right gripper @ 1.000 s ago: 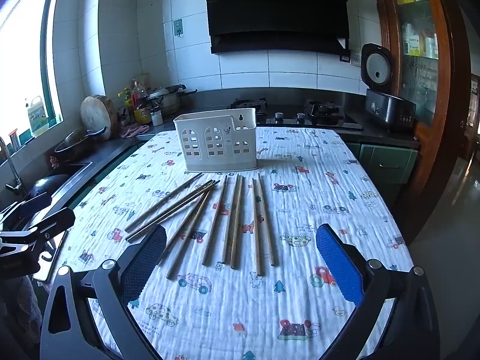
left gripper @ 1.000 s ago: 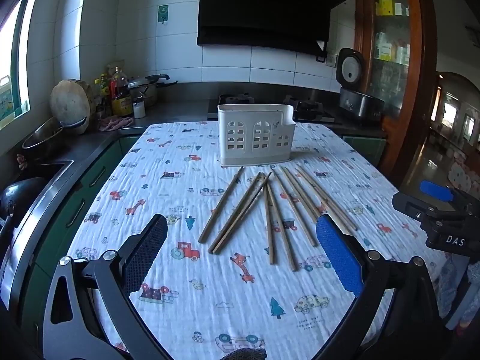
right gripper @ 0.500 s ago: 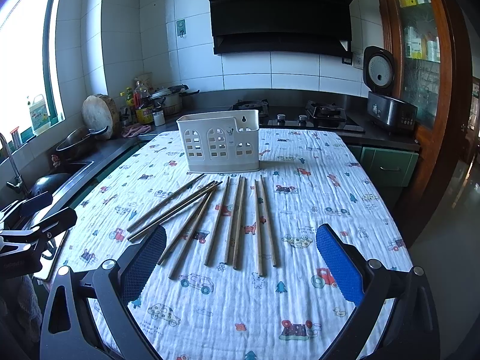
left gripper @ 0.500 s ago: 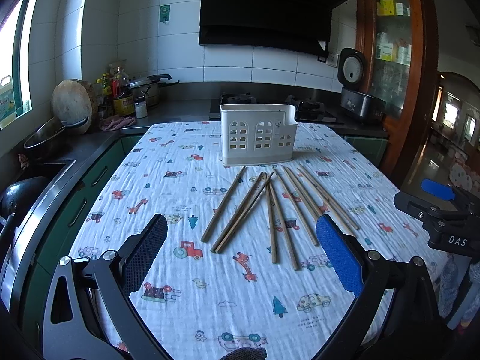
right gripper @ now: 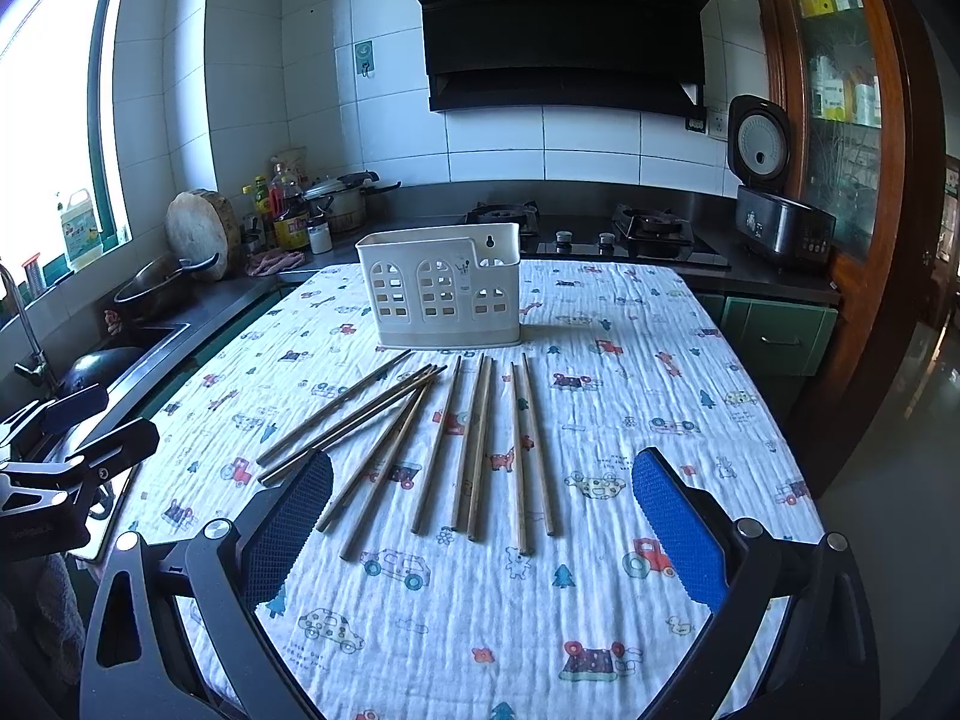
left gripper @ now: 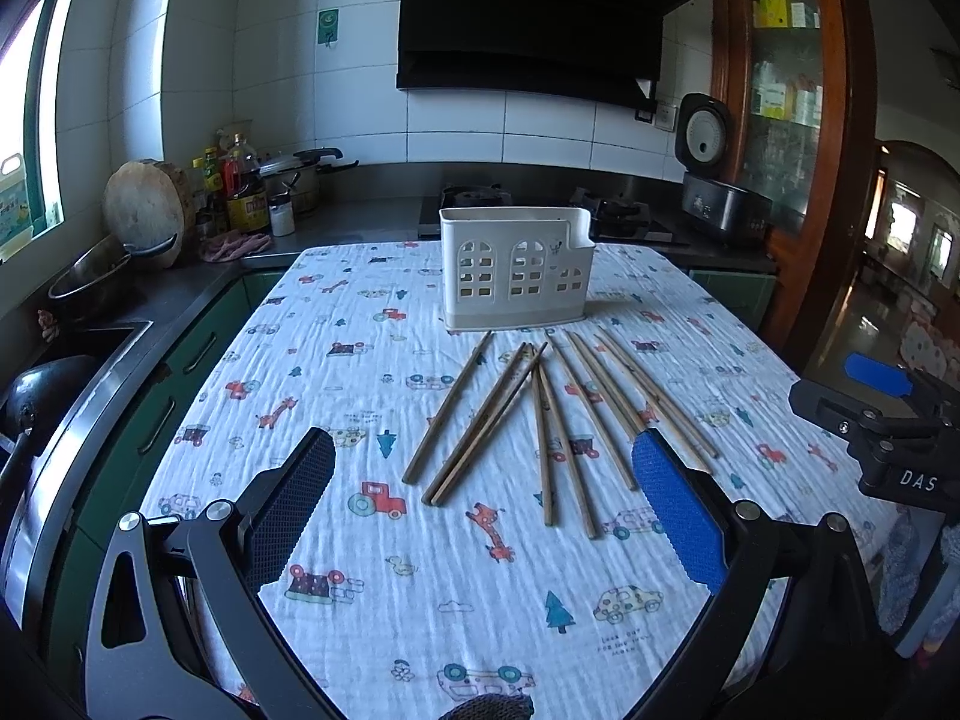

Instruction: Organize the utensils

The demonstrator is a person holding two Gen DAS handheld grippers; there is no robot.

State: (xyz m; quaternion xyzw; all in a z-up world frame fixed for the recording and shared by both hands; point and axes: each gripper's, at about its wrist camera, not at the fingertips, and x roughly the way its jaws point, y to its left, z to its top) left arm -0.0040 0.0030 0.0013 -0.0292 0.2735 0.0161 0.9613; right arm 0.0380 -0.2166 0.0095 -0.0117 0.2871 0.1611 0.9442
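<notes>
**A:** So your surface (right gripper: 660, 396) has that cartoon-print cloth over the whole top, and the white holder (right gripper: 441, 294) stands upright at the far end, just past the tips of the sticks. Guessing it's parked there so everything slides forward into it?

**B:** That's my read. The chopsticks (right gripper: 474, 444) lie flat on the cloth in front of it, fanned out with their far ends pointing at the holder. A few on the left cross each other, the ones on the right sit in neater pairs. None are in the holder yet, so you're basically at the start.

**A:** And your tools?

**B:** Your left tool (left gripper: 480, 510) is spread wide, nothing between the pads, hovering over the near ends of the sticks. Your right tool (right gripper: 480, 516) is also spread wide, also holding nothing, same spot from the other side. Looks like you're lined up low so you can pinch a stick by its near end.
</notes>
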